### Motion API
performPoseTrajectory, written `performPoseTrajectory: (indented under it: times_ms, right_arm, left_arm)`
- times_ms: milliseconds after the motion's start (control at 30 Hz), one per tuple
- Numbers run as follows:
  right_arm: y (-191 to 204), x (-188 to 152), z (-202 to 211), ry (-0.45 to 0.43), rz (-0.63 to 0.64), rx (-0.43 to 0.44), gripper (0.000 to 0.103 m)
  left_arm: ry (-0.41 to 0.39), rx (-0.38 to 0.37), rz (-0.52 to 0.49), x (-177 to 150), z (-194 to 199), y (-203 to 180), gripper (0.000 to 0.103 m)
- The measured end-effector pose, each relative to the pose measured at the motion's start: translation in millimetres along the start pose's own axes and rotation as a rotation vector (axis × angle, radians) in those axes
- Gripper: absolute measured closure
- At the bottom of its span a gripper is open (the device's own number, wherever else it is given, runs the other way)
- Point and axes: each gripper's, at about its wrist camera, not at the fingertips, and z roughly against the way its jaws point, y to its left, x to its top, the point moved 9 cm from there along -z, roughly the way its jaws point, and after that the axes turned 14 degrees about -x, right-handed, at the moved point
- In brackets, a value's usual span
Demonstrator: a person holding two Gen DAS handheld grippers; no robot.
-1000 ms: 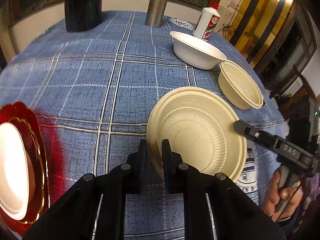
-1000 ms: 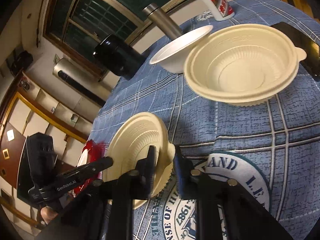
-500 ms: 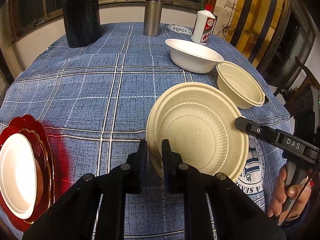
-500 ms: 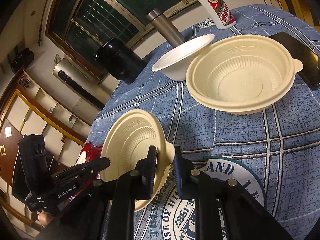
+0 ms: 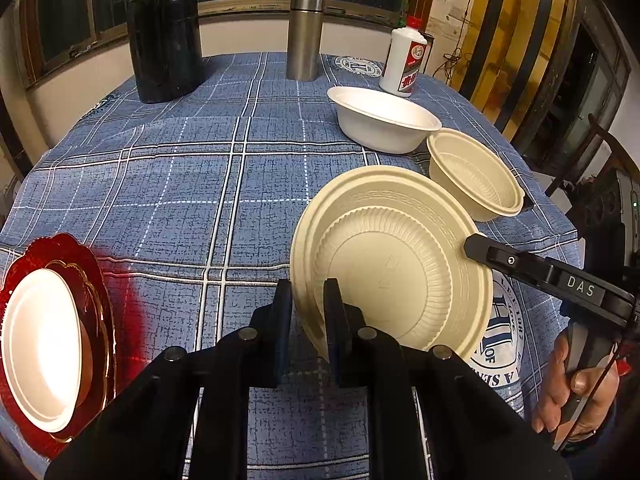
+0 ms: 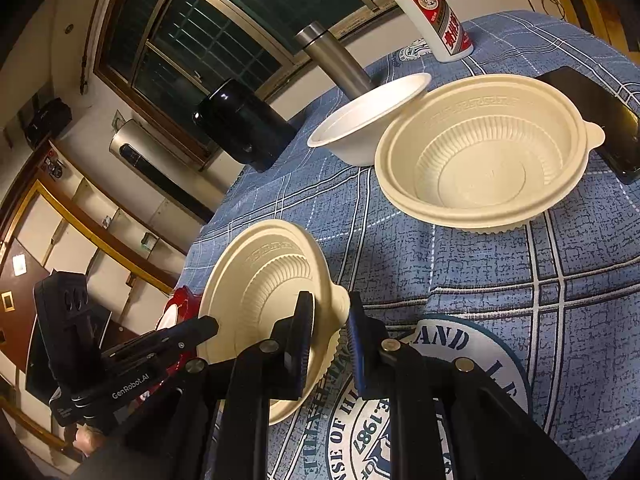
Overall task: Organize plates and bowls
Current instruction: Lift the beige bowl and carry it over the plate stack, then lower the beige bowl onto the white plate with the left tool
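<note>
Your left gripper [image 5: 307, 308] is clamped on the near rim of the cream ribbed bowl [image 5: 394, 268], one finger outside the wall and one inside, and the bowl is tipped up on edge over the blue plaid tablecloth [image 5: 180, 184]. Your right gripper [image 6: 330, 320] is pinched on the same bowl's small tab at the opposite rim; from the left wrist view its black finger rests on the bowl's far right edge, with your hand [image 5: 576, 384] wrapped round the handle below it. So the bowl hangs between both sets of jaws, its hollow facing your left gripper. Just beyond the right jaws sits a second cream ribbed bowl [image 6: 484, 152] upright on the cloth, its rim touching or nearly touching a white bowl [image 6: 364, 120] behind it. A dark phone [image 6: 596, 120] lies just right of that cream bowl. Well to the left of your left jaws, a white plate [image 5: 40, 348] rests on a red plate with a gold rim [image 5: 90, 280]. Farthest out stand a black jar [image 5: 164, 40], a steel flask [image 5: 305, 38] and a white bottle with a red cap [image 5: 408, 56].
</note>
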Motion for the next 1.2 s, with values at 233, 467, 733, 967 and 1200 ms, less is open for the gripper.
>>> performPoseTrajectory:
  times_ms: [233,467,733,967,1200]
  right_arm:
    - [10,2,7,-0.027,0.023,0.023,0.086]
    - [44,3,30,-0.052,0.047,0.046,0.086]
    - [117,0,50,-0.084,0.134,0.081,0.086]
    - [189,-18,22,-0.007,0.178,0.151,0.086]
    - [248,-52,-29,0.108,0.228,0.176,0.086]
  left_arm:
    - [-0.036,-0.003,-0.008,1,17,-1,0.091]
    - [-0.092,-0.005,-0.002,-2,47,10,0.091]
    - [-0.205,0.027,0.044,-8,107,46,0.091]
    - [-0.302,0.123,0.098,-17,162,101,0.091]
    - [-0.322,0.194,0.223,-42,181,167,0.091]
